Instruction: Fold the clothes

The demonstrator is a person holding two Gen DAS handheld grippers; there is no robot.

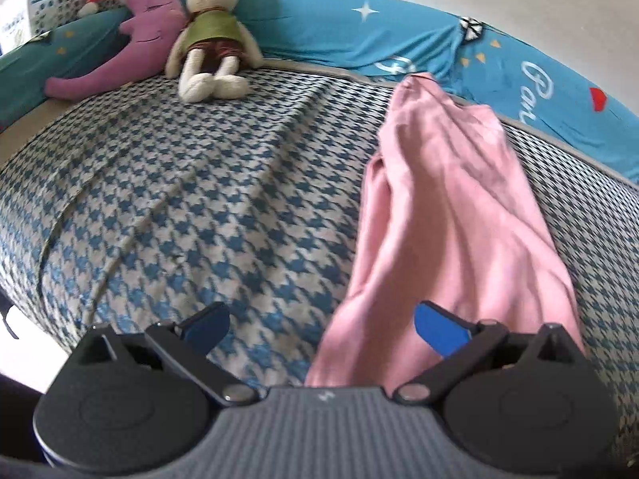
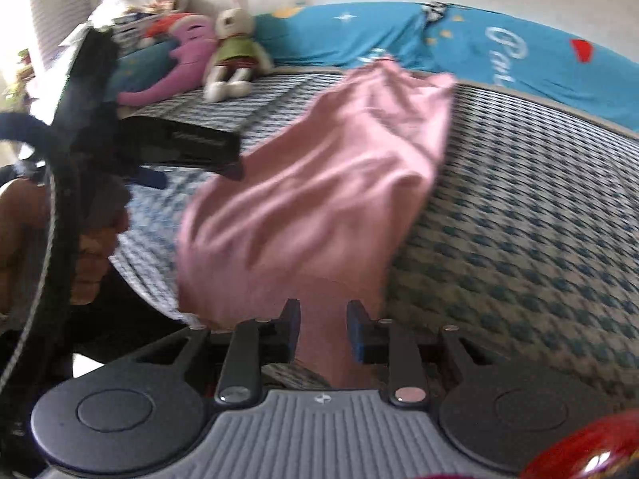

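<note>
Pink garment (image 1: 451, 215) lies in a long rumpled strip on a houndstooth bedspread (image 1: 191, 199), running from about 6 o'clock near the person up to 12 o'clock toward a blue quilt (image 1: 399, 28) at the far edge. Left gripper (image 1: 321, 325) hovers w/ fingers wide apart, nothing between them; the near hem sits under its right-hand finger only. Right gripper (image 2: 322, 329) has fingers narrow, w/ pink cloth in the gap, but the pads don't look pressed on it, so prob. no real grip. In the right wrist view the left tool sits at 9 o'clock, just left of the cloth. Plush rabbit (image 1: 209, 36) and purple moon toy (image 1: 131, 36) sit far off at 11 o'clock, no obstacle. To do this step well: flatten the strip first, take both near corners at matching depth, pinch one layer edge cleanly, lift evenly, and carry toward 12 o'clock w/o dragging the spread.
</note>
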